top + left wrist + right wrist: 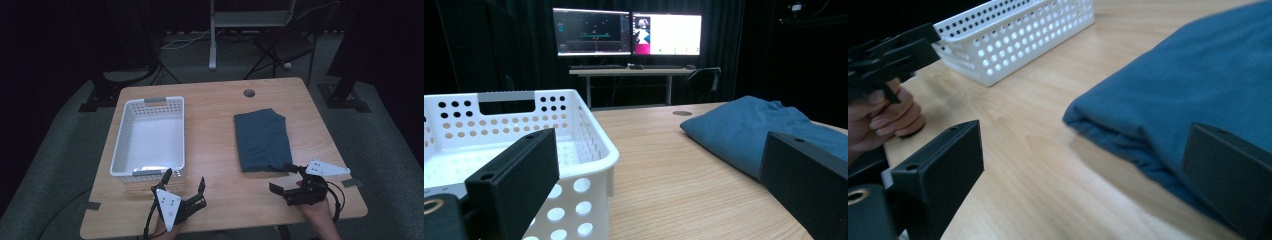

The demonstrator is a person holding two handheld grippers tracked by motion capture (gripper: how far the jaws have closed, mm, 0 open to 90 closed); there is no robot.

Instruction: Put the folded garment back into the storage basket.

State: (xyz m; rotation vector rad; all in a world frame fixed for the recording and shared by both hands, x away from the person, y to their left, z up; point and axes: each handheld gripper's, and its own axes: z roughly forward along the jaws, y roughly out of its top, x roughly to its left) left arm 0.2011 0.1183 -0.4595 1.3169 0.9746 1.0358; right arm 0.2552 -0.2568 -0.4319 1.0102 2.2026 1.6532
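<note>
Beside folded cloth (pixel 262 140), right tongs (pixel 281 178) gape wide

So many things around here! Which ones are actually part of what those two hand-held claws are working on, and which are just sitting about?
Part of the job:
- folded blue cloth, at the open right gripper
- white basket, empty, by the open left gripper

Just lying about:
- folding chair behind the table
- two monitors on a far desk
- round grommet in the table top

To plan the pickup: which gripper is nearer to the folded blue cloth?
The right gripper: one jaw reaches the blue cloth's near edge; the left gripper sits by the white basket.
</note>
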